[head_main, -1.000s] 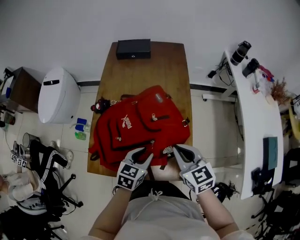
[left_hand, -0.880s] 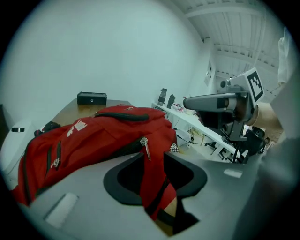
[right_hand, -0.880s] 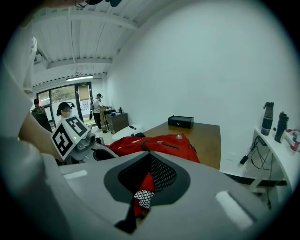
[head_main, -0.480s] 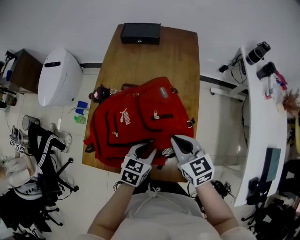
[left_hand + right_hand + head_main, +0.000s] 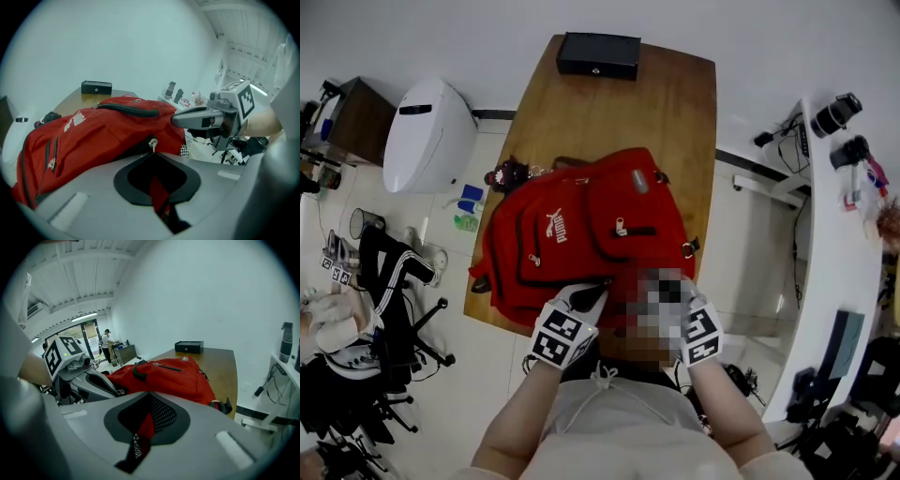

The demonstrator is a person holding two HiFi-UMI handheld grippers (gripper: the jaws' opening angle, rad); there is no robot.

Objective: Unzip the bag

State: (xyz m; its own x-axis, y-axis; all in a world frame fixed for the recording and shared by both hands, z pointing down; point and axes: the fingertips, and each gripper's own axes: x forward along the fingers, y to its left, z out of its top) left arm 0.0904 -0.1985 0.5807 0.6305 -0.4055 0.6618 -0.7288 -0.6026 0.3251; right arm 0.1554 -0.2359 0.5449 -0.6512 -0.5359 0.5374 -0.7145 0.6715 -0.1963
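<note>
A red backpack (image 5: 581,234) lies flat on the wooden table (image 5: 675,112), its near edge toward me. My left gripper (image 5: 591,296) is at that near edge. Its jaws are closing, and in the left gripper view a strip of red fabric (image 5: 158,193) is pinched between them, just below a silver zipper pull (image 5: 153,144). My right gripper (image 5: 143,420) sits beside it to the right, shut on red fabric and black-and-white mesh (image 5: 161,413) of the bag. A mosaic patch covers the right jaws in the head view.
A black box (image 5: 598,54) sits at the table's far end. A white appliance (image 5: 427,136) and a black chair with clothes (image 5: 389,291) are on the floor to the left. A white desk (image 5: 839,234) with cameras runs along the right.
The left jaws, open on the bag's near edge before, have come together on the red fabric. The right gripper has kept its place. The head view has shifted slightly.
</note>
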